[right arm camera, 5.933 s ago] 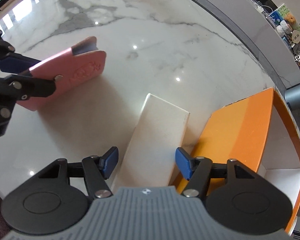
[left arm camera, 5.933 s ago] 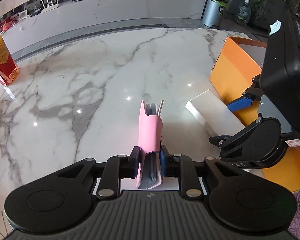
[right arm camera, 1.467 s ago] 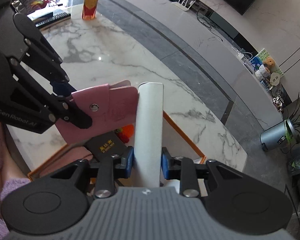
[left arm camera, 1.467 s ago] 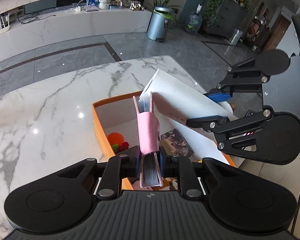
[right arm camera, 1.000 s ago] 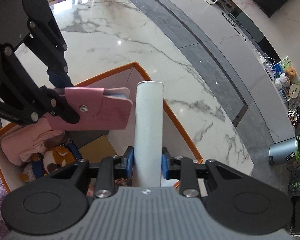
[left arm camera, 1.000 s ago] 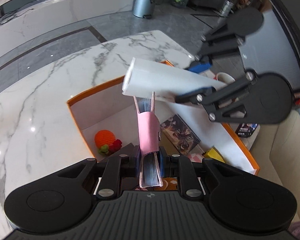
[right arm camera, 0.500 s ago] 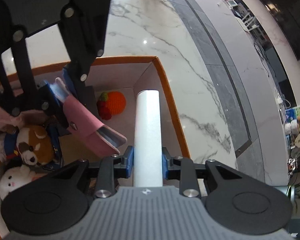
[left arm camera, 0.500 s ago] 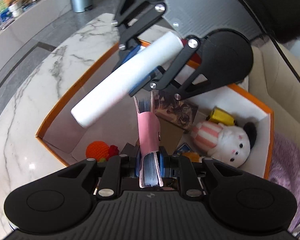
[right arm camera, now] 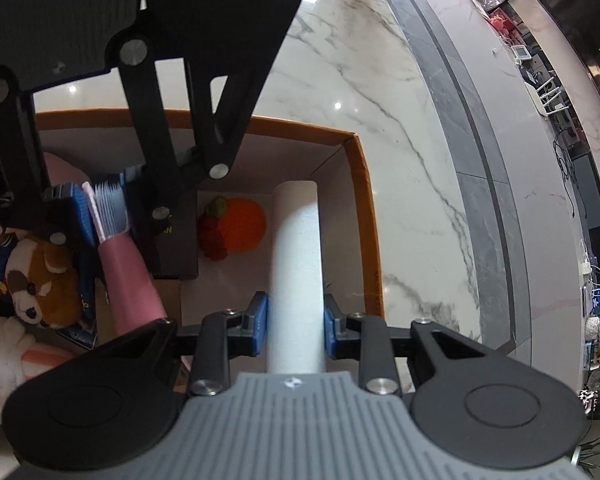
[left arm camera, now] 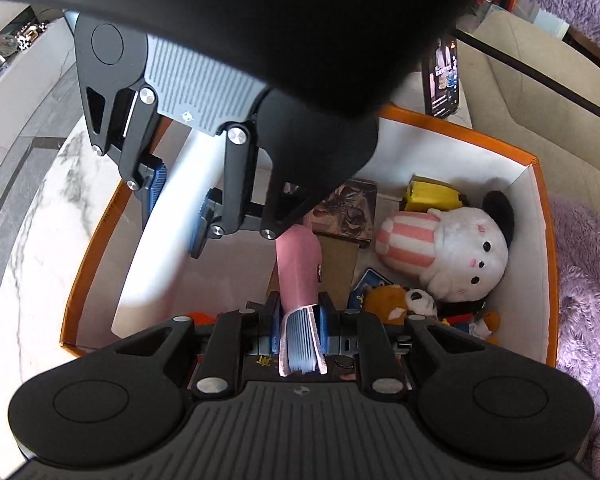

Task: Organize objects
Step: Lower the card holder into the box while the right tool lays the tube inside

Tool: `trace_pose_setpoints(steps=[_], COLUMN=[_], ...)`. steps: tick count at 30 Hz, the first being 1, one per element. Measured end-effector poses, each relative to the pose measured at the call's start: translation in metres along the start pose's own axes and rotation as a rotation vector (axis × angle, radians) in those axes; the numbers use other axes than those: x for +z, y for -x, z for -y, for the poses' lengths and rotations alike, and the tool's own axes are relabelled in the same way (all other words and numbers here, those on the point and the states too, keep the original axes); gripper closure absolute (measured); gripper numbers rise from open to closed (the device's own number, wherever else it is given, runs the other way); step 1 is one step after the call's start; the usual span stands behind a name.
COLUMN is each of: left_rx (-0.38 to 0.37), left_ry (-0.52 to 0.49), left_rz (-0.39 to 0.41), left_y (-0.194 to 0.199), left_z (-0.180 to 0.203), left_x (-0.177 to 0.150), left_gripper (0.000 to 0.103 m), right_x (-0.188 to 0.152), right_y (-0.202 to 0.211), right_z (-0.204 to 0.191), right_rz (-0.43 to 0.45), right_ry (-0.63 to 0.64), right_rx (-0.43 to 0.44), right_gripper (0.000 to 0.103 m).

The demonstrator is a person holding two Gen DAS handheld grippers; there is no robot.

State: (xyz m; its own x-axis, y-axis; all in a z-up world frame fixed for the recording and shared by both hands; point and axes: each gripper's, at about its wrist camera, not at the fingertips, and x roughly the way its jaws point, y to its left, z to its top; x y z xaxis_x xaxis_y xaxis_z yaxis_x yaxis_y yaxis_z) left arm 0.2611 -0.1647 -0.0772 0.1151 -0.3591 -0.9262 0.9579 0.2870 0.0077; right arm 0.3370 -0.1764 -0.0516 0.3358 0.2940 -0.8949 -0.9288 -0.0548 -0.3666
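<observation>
You have brought both loads from the marble down over the orange box point(left arm camera: 538, 200): in the left view your left gripper point(left arm camera: 299, 320) pinches the pink card holder point(left arm camera: 298, 268) above its toys, and in the right view your right gripper point(right arm camera: 295, 326) clamps the white box point(right arm camera: 296, 248) inside its wall, both unreleased.

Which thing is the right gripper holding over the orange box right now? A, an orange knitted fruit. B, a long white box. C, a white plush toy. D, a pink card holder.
B: in the right wrist view the right gripper has its blue pads pressed on both sides of the long white box, which reaches down into the orange box.
</observation>
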Motion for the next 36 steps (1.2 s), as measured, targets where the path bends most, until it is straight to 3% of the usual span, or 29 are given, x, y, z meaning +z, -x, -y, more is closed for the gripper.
trace_pose_setpoints(steps=[7,10,13,20,29,36], left_rx=[-0.01,-0.011,0.001,0.029,0.144,0.204], left_ry=[0.044,0.051,0.053,0.015,-0.13,-0.277], left_rz=[0.006,0.011,0.013,0.024,0.01,-0.02], left_y=[0.002,0.002,0.002,0.008,-0.01,-0.039], left_z=[-0.006,-0.006,-0.005,-0.002,-0.002,0.007], left_x=[-0.006,-0.006,-0.006,0.001,0.029,0.029], left_gripper=[0.082,0.082,0.082,0.082,0.082,0.082], right_x=[0.004,0.005,0.005,-0.003,-0.03,-0.034], right_y=[-0.005,-0.005,-0.003,0.008,0.03,0.031], right_z=[0.005,0.003,0.003,0.006,0.003,-0.013], right_rz=[0.022,0.018,0.02,0.0,-0.105,-0.095], right_ry=[-0.036,-0.018,0.006,-0.044,-0.077,-0.076], right_rx=[0.041,0.018,-0.048,-0.065,-0.129,-0.119], right_gripper=[0.073,0.072,0.06,0.064,0.064,0.067])
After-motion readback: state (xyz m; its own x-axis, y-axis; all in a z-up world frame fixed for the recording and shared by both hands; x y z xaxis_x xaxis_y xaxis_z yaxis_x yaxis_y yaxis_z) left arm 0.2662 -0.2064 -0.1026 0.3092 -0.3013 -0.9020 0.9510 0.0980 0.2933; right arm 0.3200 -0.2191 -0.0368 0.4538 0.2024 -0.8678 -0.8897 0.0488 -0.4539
